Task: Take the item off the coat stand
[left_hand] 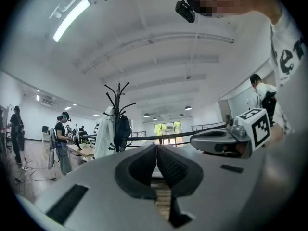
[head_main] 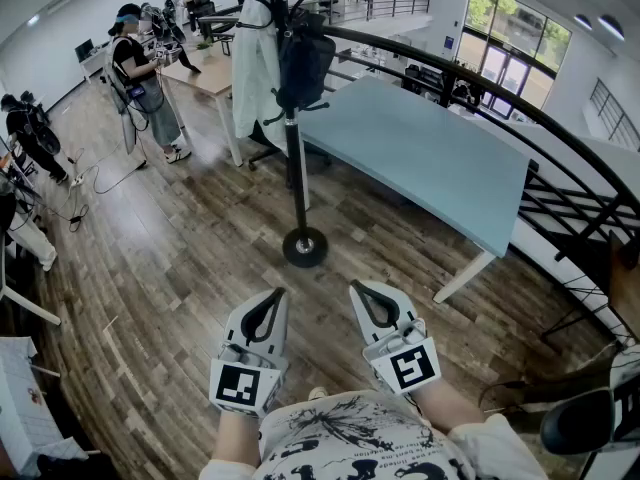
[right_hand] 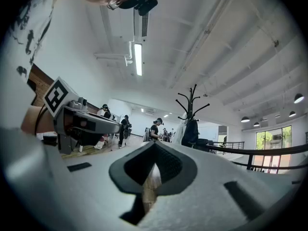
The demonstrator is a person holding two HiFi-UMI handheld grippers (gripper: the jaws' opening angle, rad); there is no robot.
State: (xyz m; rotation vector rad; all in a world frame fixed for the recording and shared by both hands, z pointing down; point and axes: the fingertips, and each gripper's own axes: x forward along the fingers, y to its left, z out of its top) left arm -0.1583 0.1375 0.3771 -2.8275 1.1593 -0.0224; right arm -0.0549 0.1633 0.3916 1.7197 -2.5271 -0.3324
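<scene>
Left gripper (head_main: 276, 294) and right gripper (head_main: 356, 288) are both closed and empty, well short of the coat stand (head_main: 293, 158). A white coat (head_main: 255, 68) and a dark bag (head_main: 303, 63) hang on it, with the stand's top cut off by the frame edge.

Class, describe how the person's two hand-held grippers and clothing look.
The left hand-held gripper and right hand-held gripper are matching light grey shells with black ribbed pads. Each carries a white cube with a black square marker. The person wears a white T-shirt with black print.
</scene>
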